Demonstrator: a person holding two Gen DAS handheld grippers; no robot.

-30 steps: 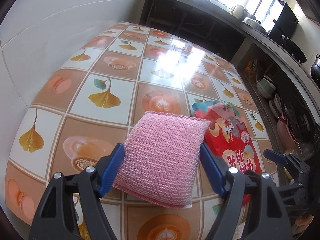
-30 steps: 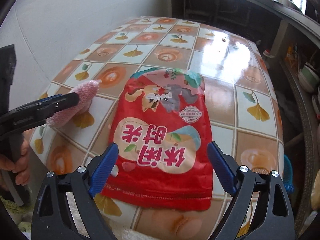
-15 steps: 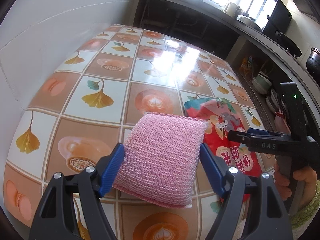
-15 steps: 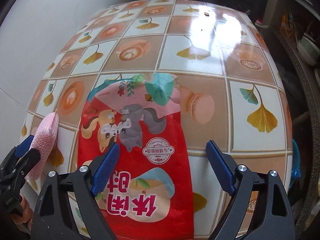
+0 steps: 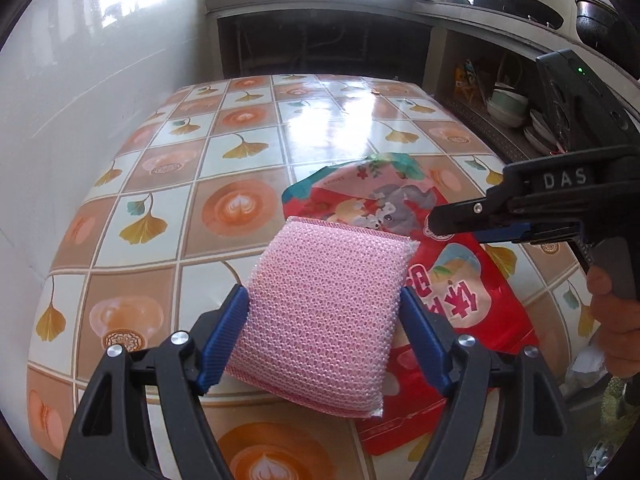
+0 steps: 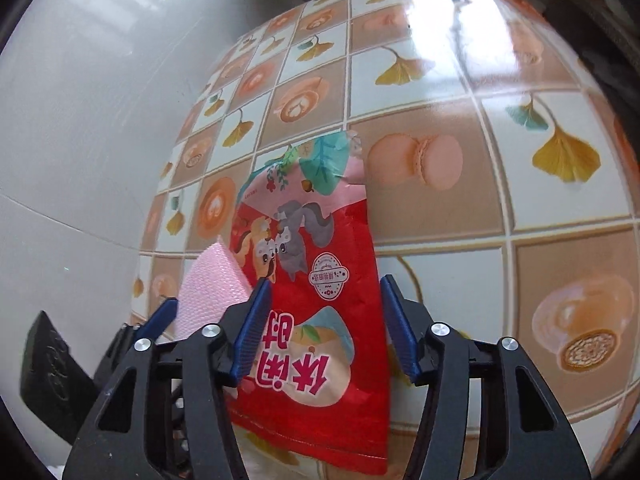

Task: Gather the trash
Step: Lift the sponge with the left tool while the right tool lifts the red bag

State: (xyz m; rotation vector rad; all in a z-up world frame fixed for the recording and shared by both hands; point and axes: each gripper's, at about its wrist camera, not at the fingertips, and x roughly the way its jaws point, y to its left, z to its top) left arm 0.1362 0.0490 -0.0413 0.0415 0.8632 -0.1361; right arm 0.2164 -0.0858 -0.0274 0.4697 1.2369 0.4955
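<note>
The left gripper (image 5: 324,322) is clamping a pink sponge (image 5: 326,316) above the near part of a patterned table (image 5: 240,148). Just to its right, the right gripper (image 6: 322,326) is straddling a red snack bag (image 6: 316,320) lying flat on the table, jaws apart around its width, not visibly squeezing it.

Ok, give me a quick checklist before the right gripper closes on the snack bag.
1. Left gripper holds the sponge: ok.
2. Right gripper open: ok.
3. Snack bag between the right fingers: ok, both edges sit inside.
4. Bag lies flat on the table: ok, so a pinch may be hard.
5. Sponge apart from the right gripper: cannot tell, they look close.
6. Fingers low enough to touch the bag: cannot tell.
</note>
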